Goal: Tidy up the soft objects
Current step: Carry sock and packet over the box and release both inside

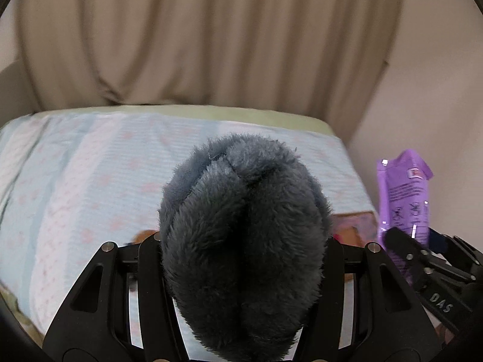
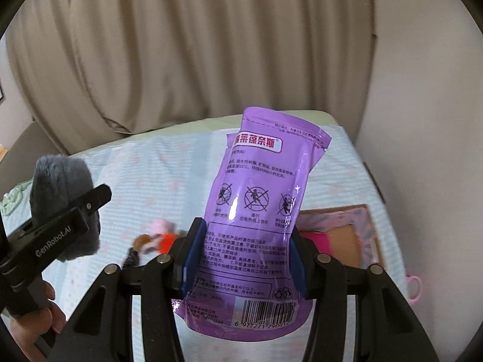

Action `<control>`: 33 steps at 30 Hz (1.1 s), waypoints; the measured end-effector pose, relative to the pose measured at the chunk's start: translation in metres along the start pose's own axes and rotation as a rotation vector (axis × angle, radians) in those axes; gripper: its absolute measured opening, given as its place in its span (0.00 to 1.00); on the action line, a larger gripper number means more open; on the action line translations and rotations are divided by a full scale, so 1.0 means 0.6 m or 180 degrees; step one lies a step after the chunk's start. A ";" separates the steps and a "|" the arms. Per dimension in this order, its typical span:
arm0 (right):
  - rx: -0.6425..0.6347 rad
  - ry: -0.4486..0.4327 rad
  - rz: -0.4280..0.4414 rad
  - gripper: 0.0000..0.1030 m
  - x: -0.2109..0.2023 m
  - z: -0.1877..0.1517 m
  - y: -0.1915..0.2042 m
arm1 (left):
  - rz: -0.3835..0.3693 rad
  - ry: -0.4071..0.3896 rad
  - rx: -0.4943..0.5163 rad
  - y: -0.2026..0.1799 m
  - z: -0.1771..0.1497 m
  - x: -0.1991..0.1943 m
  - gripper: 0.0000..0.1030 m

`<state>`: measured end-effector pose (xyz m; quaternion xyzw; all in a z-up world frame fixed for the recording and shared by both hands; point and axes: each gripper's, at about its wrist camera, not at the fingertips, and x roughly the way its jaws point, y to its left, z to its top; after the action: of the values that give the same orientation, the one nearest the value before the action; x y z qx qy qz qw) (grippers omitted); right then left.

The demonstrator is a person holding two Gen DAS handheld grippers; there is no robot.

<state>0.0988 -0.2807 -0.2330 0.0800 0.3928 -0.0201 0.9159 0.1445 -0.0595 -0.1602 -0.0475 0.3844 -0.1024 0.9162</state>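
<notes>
Grey plush fur is filling the space between the fingers of the left gripper [image 1: 241, 259], which is clamping a fluffy grey soft toy [image 1: 241, 235] and carrying it in the air above the bed. Off to its right, the right gripper [image 2: 241, 265] is squeezing a purple plastic pouch [image 2: 259, 211] between its blue pads [image 2: 188, 259], the pouch sticking up and forward past the fingertips.

Judging by this, the sorting is only partly under way: two soft items are lifted but neither is being set down yet. Ahead of and below the right gripper, a small pink and orange toy [image 2: 160, 235] is still lying loose on the sheet, and to its lower right an open cardboard box [image 2: 341, 235] with a pink item inside is waiting, probably the destination.

Underneath, a pale blue bedsheet [image 1: 90, 181] with faint pink marks is covering the mattress. Beige curtains [image 2: 181, 45] are hanging behind it, next to a plain wall [image 2: 422, 105].
</notes>
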 end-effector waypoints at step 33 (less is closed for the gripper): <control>0.1122 0.1625 0.0147 0.45 0.341 -0.075 -0.354 | -0.0056 0.1862 0.0643 -0.266 -0.187 0.461 0.46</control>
<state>0.1867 -0.4777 -0.4389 0.2490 0.5987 -0.0464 0.7599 0.2297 -0.2782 -0.4044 0.0719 0.6193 -0.1573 0.7659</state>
